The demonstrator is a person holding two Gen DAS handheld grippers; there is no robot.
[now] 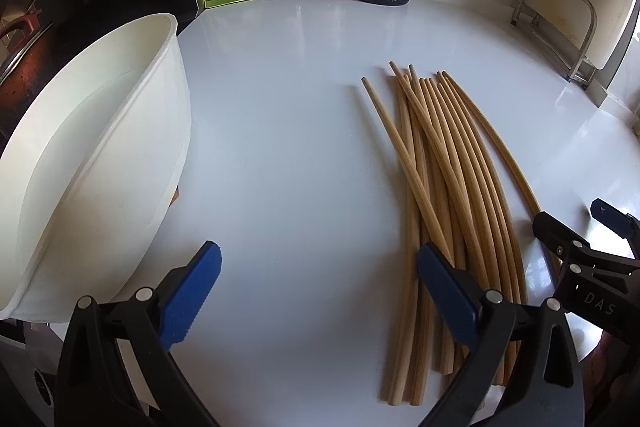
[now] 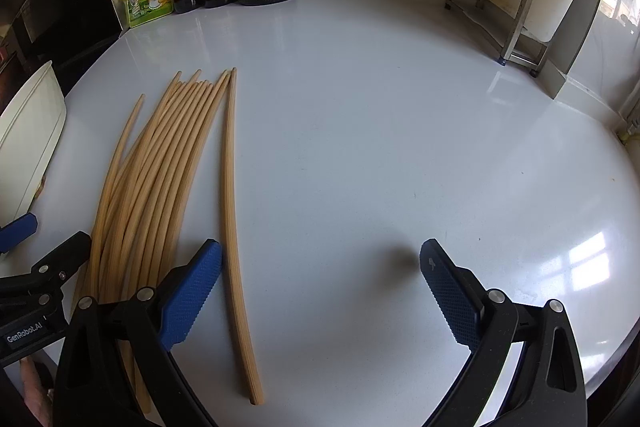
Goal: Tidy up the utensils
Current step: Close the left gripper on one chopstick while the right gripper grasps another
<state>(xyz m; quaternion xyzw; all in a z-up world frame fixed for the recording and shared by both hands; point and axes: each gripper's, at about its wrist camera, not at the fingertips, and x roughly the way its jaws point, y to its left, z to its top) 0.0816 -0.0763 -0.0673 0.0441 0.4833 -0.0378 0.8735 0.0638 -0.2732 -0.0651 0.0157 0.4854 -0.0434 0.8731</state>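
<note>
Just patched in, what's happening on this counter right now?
A person holds two blue-padded grippers over a glossy white countertop, sorting utensils. A bundle of tan wooden chopsticks lies loose on the counter, ungripped. The left gripper is open, its right finger over the bundle's near ends. The right gripper is open too, with one separated wooden chopstick lying beside its left finger. A white plastic tub sits to the left; nothing shows in its visible part.

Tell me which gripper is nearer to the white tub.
Left. The left gripper hangs open with one finger right beside the white tub. The right gripper, also open, sits on the far side of the chopsticks, away from the tub.
</note>
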